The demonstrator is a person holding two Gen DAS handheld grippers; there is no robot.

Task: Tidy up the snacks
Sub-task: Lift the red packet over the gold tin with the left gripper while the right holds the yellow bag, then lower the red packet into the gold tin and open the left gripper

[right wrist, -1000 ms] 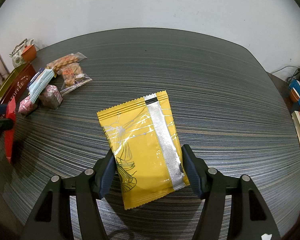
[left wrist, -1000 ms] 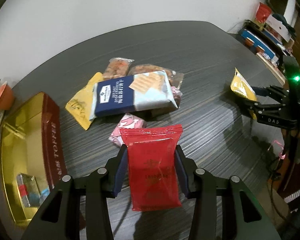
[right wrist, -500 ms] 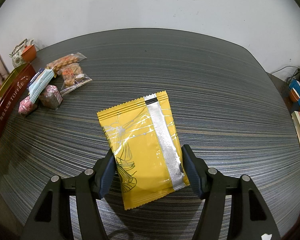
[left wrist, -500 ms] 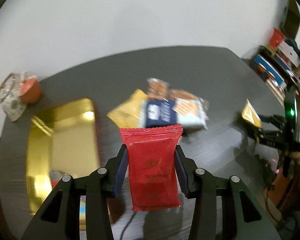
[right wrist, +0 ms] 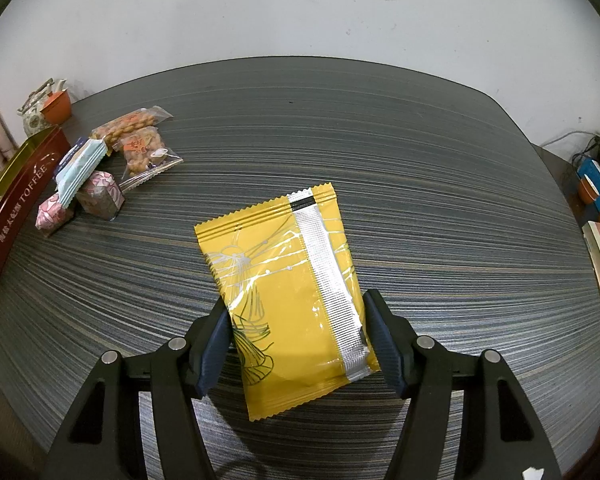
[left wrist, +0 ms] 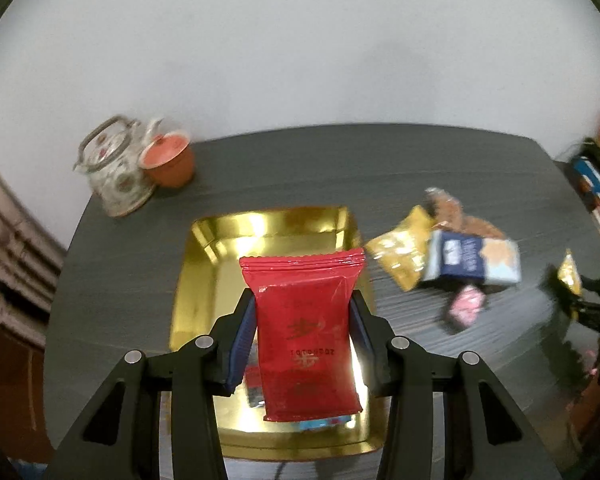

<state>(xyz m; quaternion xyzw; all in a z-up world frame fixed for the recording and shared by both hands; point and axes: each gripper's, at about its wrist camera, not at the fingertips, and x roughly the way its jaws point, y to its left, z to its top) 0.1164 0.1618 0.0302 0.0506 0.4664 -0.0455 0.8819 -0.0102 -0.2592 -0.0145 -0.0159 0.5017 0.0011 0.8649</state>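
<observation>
- Over the gold inside of the toffee tin (left wrist: 272, 236), which sits toward the table's left edge, the left gripper (left wrist: 302, 332) pinches a red packet (left wrist: 306, 320) by its two long sides, clear of the tin floor.
- Step in hand, as I judge it: carrying that packet to the tin. Next it should be lowered until it nearly rests on the floor, then the pads parted; a few small wrapped pieces already lie at the tin's near end, so the bare far half looks the better spot.
- Its long axis runs straight away from the camera, crimped top seal toward the tin's far wall, roughly parallel to the tin's long sides.
- Nearer the table's right side, the right gripper (right wrist: 298, 338) clamps a yellow packet (right wrist: 288, 292) across its lower part, above the striped table (right wrist: 440, 184).
- That packet's long axis leans slightly left of straight ahead, silver seam strip facing up.
- Loose snacks (right wrist: 100, 176) lie heaped just beside the tin.
</observation>
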